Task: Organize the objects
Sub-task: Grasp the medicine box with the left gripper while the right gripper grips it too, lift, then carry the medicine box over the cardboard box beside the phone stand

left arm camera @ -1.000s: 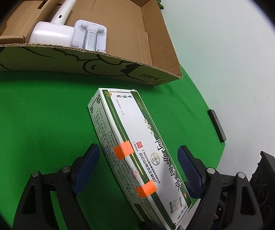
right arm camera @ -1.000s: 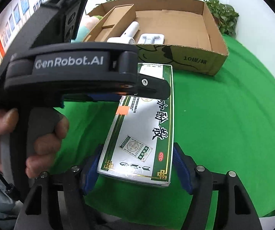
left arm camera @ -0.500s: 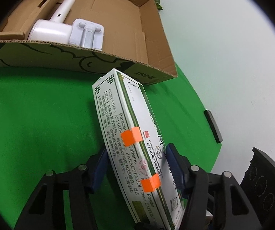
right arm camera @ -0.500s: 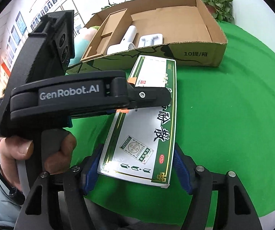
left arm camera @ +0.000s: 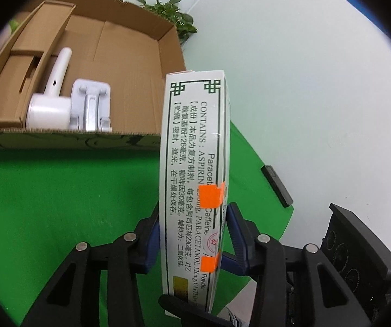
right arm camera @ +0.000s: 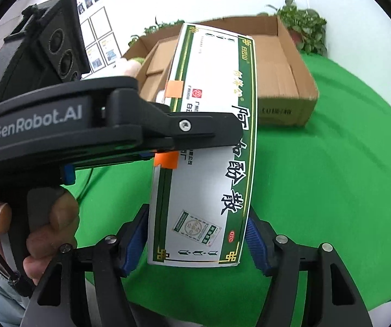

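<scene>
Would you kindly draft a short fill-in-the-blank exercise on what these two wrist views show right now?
1. Both the left claw and the right claw grip the same ____ box.
2. The tape patches on that box are ____.
3. The cloth on the table is ____.
4. Two white items lie inside the ____ box.

Missing words: medicine; orange; green; cardboard

Office or lab, green-covered table (left arm camera: 59, 190), wall photos (right arm camera: 100, 41)

Medicine box (left arm camera: 192, 179) hiding the cardboard box's (left arm camera: 130, 62) right corner, lower end cut off, carton print (right arm camera: 275, 111) blurred
</scene>
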